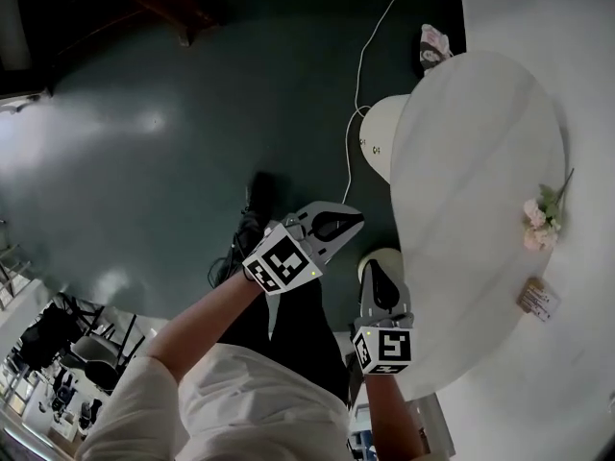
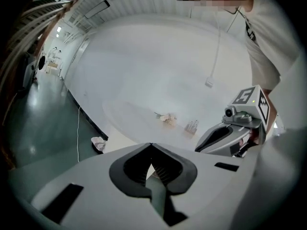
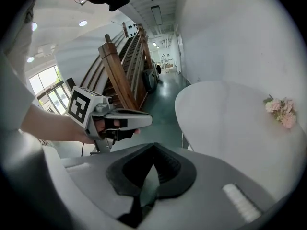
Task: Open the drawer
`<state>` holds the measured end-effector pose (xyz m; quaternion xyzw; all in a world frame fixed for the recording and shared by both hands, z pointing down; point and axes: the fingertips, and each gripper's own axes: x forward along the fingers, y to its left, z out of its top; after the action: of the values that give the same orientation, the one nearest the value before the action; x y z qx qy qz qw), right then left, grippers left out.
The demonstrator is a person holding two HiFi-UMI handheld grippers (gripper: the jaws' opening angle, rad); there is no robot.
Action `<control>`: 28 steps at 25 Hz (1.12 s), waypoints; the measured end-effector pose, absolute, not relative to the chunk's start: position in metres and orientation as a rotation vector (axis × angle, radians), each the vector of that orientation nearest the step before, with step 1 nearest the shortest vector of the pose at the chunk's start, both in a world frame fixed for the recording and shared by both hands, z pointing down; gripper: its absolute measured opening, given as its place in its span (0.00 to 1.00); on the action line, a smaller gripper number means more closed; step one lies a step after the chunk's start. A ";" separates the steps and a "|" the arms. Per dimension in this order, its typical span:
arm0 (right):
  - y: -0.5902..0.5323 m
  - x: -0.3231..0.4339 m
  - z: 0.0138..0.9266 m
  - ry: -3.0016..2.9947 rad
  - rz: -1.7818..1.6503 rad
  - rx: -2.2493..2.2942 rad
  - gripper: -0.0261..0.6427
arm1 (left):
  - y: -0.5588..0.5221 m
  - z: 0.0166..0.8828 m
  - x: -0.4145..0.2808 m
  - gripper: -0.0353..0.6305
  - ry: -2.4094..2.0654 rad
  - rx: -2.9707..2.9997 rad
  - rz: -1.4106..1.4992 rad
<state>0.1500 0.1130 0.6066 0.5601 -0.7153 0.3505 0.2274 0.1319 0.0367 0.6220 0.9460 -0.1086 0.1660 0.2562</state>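
Nearest: left hand-held gripper (image 2: 151, 146) closed, jaw tips meeting w/ nothing between; right hand-held gripper (image 3: 153, 145) same, empty. Both sit side by side just off the near edge of the white tabletop (image 1: 471, 161). Drawer not made out in any view, prob. under that edge, so its facing & long axis can't be told. To do it well: find the front, part one pair of jaws, take the handle square, pull straight out. Farther: flower sprig (image 1: 540, 214) on top

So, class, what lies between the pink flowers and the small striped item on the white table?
Only bare table between flowers and item, per the head view.
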 end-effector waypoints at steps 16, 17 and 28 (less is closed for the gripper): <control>0.079 0.113 0.693 -1.868 1.079 1.607 0.06 | -0.011 0.711 0.146 0.07 -0.126 2.650 0.464; 0.077 0.112 0.699 -1.859 1.090 1.615 0.06 | -0.014 0.716 0.147 0.07 -0.125 2.645 0.458; 0.074 0.093 0.748 -1.848 1.132 1.600 0.06 | -0.012 0.771 0.168 0.14 -0.052 2.635 0.447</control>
<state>0.0934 0.0735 0.7482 0.5793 -0.6688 0.4098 0.2220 0.1676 -0.0124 0.7707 0.9588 -0.0188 0.1627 0.2321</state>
